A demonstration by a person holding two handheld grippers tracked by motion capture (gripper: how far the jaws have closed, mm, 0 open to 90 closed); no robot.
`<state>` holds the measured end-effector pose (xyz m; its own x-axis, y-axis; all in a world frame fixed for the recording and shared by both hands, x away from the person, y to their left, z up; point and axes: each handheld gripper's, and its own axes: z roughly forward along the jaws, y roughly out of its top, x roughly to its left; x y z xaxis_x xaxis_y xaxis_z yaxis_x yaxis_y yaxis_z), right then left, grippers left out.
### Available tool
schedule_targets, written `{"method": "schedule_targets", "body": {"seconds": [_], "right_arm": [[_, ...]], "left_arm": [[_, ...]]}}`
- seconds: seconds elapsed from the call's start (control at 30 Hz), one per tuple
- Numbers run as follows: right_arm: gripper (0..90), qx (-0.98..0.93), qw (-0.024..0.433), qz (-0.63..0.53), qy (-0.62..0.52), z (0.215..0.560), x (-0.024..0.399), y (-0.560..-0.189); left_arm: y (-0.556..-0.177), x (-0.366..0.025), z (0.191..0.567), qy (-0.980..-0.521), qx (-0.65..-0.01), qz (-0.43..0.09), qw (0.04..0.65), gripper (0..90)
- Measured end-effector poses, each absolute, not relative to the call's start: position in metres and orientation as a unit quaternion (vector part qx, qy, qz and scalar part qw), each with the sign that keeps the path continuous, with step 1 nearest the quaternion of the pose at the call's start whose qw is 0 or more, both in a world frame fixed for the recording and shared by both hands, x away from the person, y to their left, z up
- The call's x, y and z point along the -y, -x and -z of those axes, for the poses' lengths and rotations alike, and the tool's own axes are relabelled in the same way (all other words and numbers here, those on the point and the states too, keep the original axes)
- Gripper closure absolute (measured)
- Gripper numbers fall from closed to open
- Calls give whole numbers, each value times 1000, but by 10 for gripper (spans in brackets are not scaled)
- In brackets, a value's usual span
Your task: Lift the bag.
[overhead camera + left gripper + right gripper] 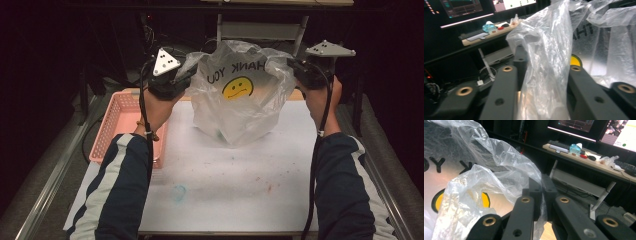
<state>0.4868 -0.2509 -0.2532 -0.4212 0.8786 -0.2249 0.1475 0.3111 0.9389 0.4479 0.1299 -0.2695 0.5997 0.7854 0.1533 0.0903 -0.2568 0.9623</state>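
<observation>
slippage threatens: left gripper (pixel 186 75) fingers gape around thin clear plastic smiley bag (pixel 240 107), right gripper (pixel 295 67) alone pinching film.

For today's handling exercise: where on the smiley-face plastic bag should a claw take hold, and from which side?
Grip the bunched film at the top rim of the plastic bag, coming from its outer sides, as the left claw and right claw do. The gathered corners give thick folds; the body below is slack and smooth.
</observation>
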Motion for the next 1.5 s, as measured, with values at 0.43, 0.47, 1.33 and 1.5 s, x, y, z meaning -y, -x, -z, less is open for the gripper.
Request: {"method": "schedule_targets", "body": {"seconds": [0.43, 0.47, 1.33, 1.5], "right_arm": [[472, -670, 456, -480, -335, 259, 250, -467], [451, -668, 462, -479, -331, 258, 249, -465], [242, -654, 465, -527, -281, 260, 252, -387], [242, -658, 453, -532, -281, 276, 254, -379]], "left_arm": [[-438, -136, 279, -696, -312, -360, 537, 372], [-436, -136, 279, -698, -308, -365, 532, 336], [-372, -166, 258, -669, -257, -423, 555, 246], [-360, -168, 273, -685, -242, -425, 541, 204]]}}
